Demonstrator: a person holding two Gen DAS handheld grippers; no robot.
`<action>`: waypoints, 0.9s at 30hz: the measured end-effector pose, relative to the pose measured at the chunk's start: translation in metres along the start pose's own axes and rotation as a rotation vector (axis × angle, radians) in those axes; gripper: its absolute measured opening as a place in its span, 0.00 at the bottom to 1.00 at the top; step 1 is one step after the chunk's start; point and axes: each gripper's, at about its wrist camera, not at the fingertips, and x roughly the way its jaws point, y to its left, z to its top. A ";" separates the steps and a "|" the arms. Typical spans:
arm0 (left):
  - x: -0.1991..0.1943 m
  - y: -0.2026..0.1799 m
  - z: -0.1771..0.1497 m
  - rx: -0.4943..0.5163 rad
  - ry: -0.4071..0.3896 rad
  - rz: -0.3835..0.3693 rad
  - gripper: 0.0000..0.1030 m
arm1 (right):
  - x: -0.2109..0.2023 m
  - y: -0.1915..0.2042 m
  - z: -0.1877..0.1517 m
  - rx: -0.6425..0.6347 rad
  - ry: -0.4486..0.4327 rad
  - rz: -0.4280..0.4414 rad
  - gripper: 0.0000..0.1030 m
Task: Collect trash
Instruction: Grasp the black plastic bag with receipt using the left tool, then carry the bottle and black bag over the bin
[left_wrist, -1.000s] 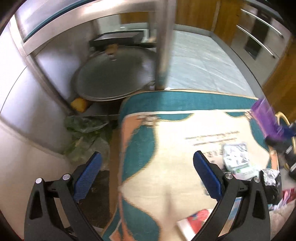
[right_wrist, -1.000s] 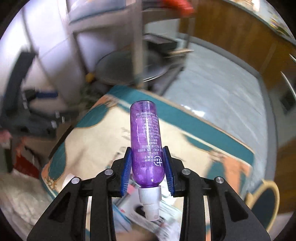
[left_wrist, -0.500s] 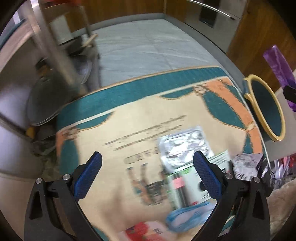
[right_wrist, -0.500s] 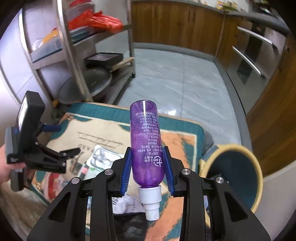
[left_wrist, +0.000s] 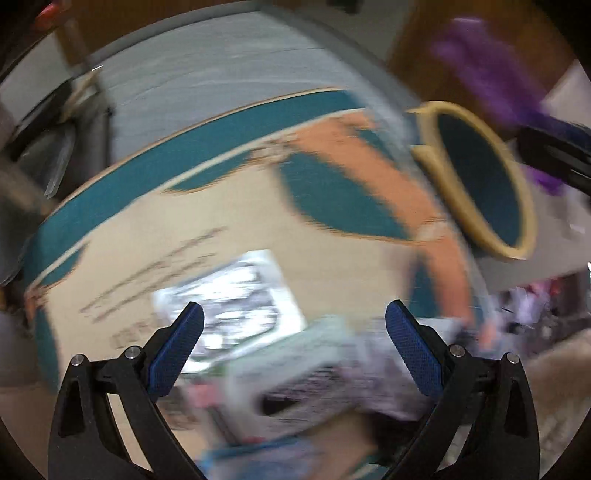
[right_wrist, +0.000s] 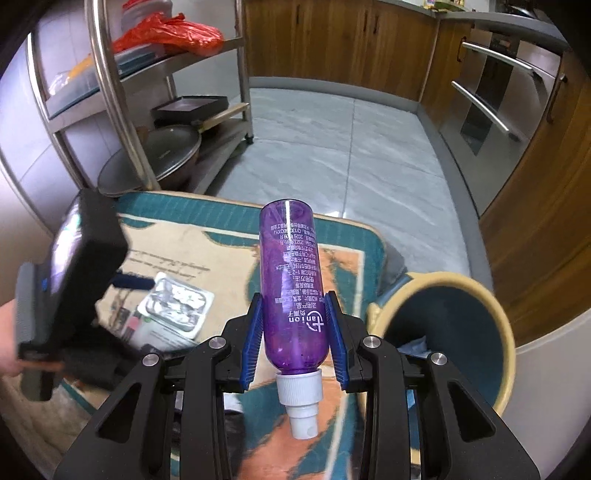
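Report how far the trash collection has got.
Done: something pale blue already lies inside the yellow-rimmed bin. In hand: the right gripper is clamped on the purple spray bottle, held beside the bin but not yet over it. Left: the foil tray and other wrappers lie on the mat; the left gripper is open above them.

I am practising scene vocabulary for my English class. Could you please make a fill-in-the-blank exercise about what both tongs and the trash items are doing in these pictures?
1. The right tongs are shut on a clear ____ plastic spray bottle.
2. The bottle's white cap points ____ the camera.
3. The left tongs are ____ and hold nothing.
4. The yellow-rimmed bin stands to the ____ of the patterned rug.

Answers: purple; toward; open; right
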 end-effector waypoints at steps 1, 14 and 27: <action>-0.003 -0.009 0.000 0.019 -0.005 -0.031 0.94 | 0.000 -0.003 0.000 0.008 -0.001 0.001 0.33; 0.020 -0.084 -0.024 0.295 0.118 -0.102 0.31 | -0.006 -0.031 0.000 0.114 -0.001 0.014 0.33; -0.023 -0.089 -0.007 0.334 -0.072 -0.041 0.00 | -0.047 -0.078 -0.023 0.234 -0.053 -0.103 0.33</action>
